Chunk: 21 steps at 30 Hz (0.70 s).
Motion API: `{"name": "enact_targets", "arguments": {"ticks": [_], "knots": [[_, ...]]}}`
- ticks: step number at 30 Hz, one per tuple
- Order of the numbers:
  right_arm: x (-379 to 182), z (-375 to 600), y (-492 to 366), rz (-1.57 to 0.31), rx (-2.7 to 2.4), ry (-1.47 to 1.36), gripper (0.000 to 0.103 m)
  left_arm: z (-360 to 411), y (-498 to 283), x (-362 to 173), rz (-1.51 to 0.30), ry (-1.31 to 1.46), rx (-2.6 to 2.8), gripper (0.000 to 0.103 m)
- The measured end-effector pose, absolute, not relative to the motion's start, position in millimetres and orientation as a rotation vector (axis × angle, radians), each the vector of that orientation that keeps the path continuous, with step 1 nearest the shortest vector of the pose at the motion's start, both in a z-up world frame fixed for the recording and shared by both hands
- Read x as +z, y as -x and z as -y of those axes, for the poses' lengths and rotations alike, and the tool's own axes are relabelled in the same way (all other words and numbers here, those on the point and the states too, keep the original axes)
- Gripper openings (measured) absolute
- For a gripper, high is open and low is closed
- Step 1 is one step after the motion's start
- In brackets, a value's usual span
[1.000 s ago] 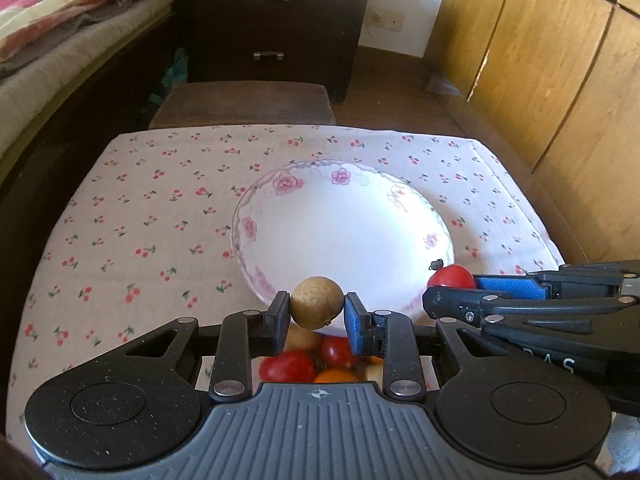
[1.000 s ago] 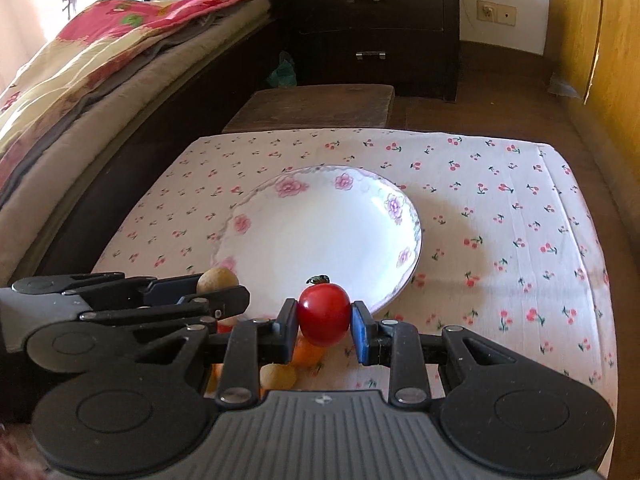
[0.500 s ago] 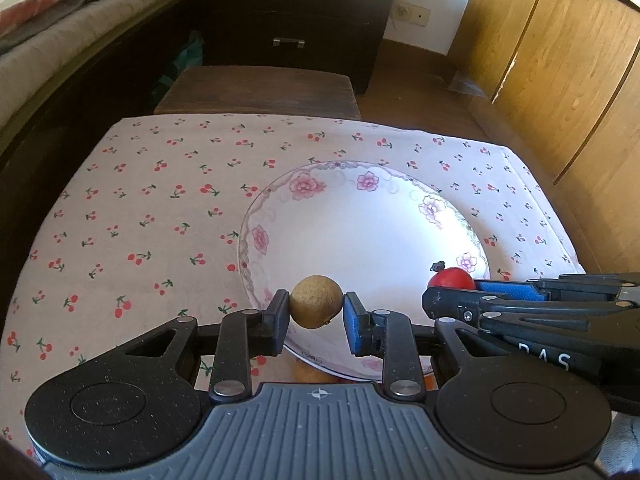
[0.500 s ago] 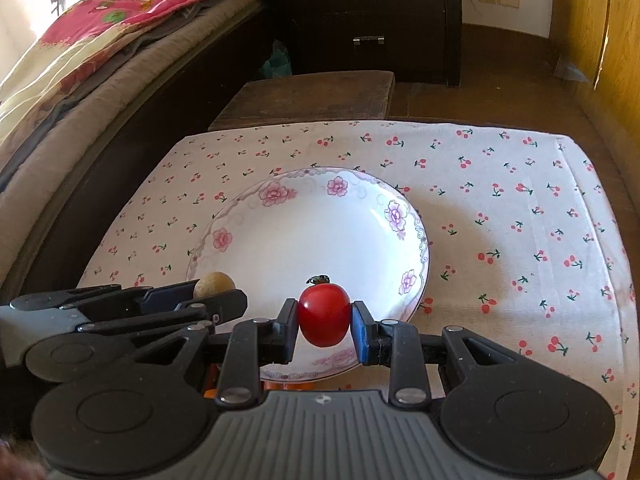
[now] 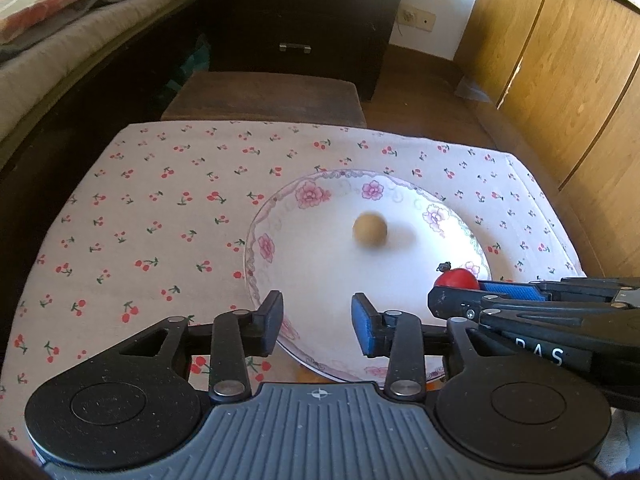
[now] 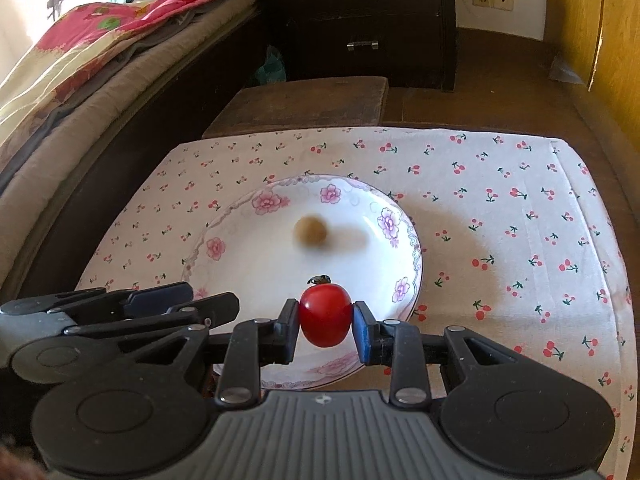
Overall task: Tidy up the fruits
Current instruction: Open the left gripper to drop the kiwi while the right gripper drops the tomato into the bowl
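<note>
- Small round tan fruit (image 5: 369, 229): blurred, in white floral-rimmed plate (image 5: 320, 280), far of centre.
- Left gripper (image 5: 317, 318): jaws just opened, empty.
- Right gripper (image 6: 325, 322): clamped on glossy red tomato (image 6: 324, 315) over plate's near-right rim.
- Cherry-print tablecloth (image 6: 500, 220): bare, right side.

A home bedroom. A bed (image 6: 80, 64) with a floral quilt (image 6: 120, 20) stands left of a dark drawer chest (image 6: 360, 20). Wooden wardrobe doors (image 5: 560, 60) stand to the chest's right.
</note>
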State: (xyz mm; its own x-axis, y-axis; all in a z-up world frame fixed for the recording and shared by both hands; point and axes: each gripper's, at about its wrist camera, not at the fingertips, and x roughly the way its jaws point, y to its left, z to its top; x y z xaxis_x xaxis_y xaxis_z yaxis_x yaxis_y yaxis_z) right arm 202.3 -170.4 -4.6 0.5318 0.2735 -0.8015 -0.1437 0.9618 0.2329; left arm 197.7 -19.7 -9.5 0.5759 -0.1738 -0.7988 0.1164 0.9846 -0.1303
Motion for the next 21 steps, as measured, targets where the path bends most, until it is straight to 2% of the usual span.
{"name": "enact_targets", "arguments": {"ticks": [21], "knots": [[13, 170, -185, -0.935, 0.258, -0.143, 0.031, 11, -183, 5, -0.902, 0.089, -0.177, 0.059]]}}
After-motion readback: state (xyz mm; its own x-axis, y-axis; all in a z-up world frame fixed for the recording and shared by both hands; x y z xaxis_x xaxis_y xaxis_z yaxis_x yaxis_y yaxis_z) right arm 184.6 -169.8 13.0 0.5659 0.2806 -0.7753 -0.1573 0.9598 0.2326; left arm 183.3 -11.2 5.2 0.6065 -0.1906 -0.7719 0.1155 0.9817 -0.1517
